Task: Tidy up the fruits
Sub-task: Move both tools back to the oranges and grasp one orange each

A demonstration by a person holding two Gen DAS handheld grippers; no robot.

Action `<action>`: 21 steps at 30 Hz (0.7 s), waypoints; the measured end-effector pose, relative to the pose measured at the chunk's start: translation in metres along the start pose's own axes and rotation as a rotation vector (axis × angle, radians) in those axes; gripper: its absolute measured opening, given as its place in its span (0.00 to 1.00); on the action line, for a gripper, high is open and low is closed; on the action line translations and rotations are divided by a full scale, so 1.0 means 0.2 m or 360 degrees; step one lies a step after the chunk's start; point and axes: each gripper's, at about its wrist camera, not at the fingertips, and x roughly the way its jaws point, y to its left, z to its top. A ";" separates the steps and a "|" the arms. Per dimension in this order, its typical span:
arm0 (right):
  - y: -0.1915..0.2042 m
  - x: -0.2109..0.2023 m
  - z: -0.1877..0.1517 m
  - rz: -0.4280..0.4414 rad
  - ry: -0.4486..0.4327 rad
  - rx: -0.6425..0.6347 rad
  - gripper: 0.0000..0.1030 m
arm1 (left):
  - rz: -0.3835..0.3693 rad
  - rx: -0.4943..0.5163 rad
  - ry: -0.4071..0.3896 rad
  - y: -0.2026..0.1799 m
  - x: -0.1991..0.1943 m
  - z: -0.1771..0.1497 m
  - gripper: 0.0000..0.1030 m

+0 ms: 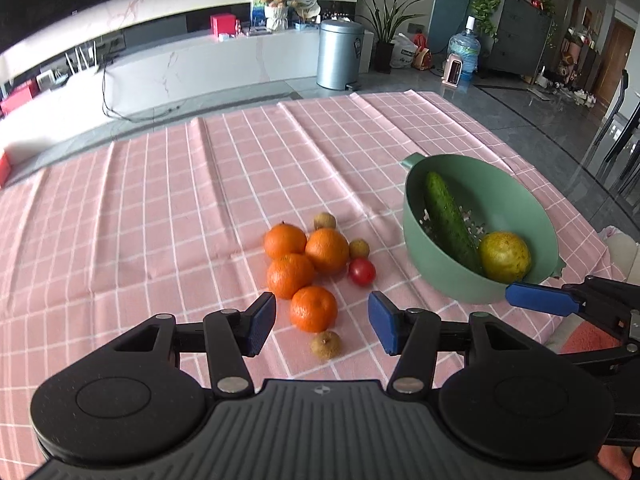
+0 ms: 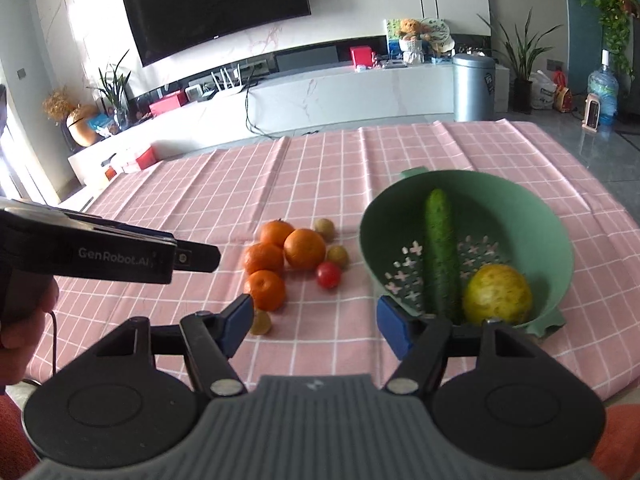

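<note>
Orange fruit (image 1: 313,309) sits on the cloth (image 1: 160,208) just ahead of your spread, empty left gripper (image 1: 322,322), with the right gripper (image 2: 316,326) spread too, so a careless squeeze could roll it into the tomato (image 1: 362,271).
</note>
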 end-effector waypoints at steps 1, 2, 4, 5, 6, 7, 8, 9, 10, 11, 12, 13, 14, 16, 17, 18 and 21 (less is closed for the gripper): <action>0.01 0.01 -0.01 -0.0007 0.0005 -0.0007 0.64 | -0.0013 -0.0013 0.0005 0.01 0.02 -0.01 0.61; 0.02 0.03 -0.01 -0.0016 0.0011 -0.0022 0.64 | -0.0019 -0.0021 0.0011 0.03 0.04 -0.02 0.61; 0.04 0.07 -0.01 -0.0036 0.0036 -0.0062 0.64 | -0.0023 -0.0032 0.0014 0.04 0.08 -0.02 0.61; 0.05 0.09 -0.02 -0.0041 0.0044 -0.0083 0.63 | -0.0028 -0.0042 0.0010 0.05 0.10 -0.04 0.61; 0.06 0.11 -0.01 -0.0048 0.0052 -0.0101 0.62 | -0.0031 -0.0054 0.0005 0.06 0.12 -0.04 0.61; 0.07 0.13 -0.01 -0.0055 0.0059 -0.0115 0.61 | -0.0032 -0.0074 -0.0002 0.08 0.14 -0.05 0.61; 0.08 0.15 -0.01 -0.0061 0.0066 -0.0128 0.60 | -0.0032 -0.0094 -0.0004 0.10 0.16 -0.05 0.61; 0.09 0.18 -0.01 -0.0065 0.0072 -0.0137 0.59 | -0.0036 -0.0112 -0.0002 0.11 0.18 -0.06 0.61; 0.10 0.20 0.00 -0.0066 0.0078 -0.0146 0.58 | -0.0044 -0.0127 0.0000 0.13 0.20 -0.06 0.61; 0.11 0.22 0.00 -0.0066 0.0082 -0.0153 0.58 | -0.0055 -0.0143 0.0006 0.14 0.21 -0.06 0.61; 0.13 0.25 0.01 -0.0068 0.0086 -0.0161 0.57 | -0.0058 -0.0151 0.0014 0.15 0.23 -0.06 0.61; 0.13 0.27 0.01 -0.0066 0.0090 -0.0165 0.54 | -0.0057 -0.0155 0.0018 0.16 0.23 -0.06 0.61; 0.14 0.29 0.02 -0.0061 0.0096 -0.0165 0.53 | -0.0052 -0.0159 0.0022 0.18 0.24 -0.07 0.61; 0.16 0.34 0.03 -0.0052 0.0113 -0.0162 0.50 | -0.0030 -0.0172 0.0027 0.20 0.26 -0.08 0.61; 0.16 0.36 0.03 -0.0044 0.0121 -0.0161 0.49 | -0.0018 -0.0187 0.0029 0.22 0.26 -0.08 0.61; 0.17 0.39 0.04 -0.0037 0.0128 -0.0162 0.49 | -0.0013 -0.0198 0.0031 0.24 0.27 -0.08 0.61; 0.19 0.45 0.06 -0.0037 0.0135 -0.0170 0.49 | -0.0003 -0.0251 0.0026 0.29 0.28 -0.08 0.61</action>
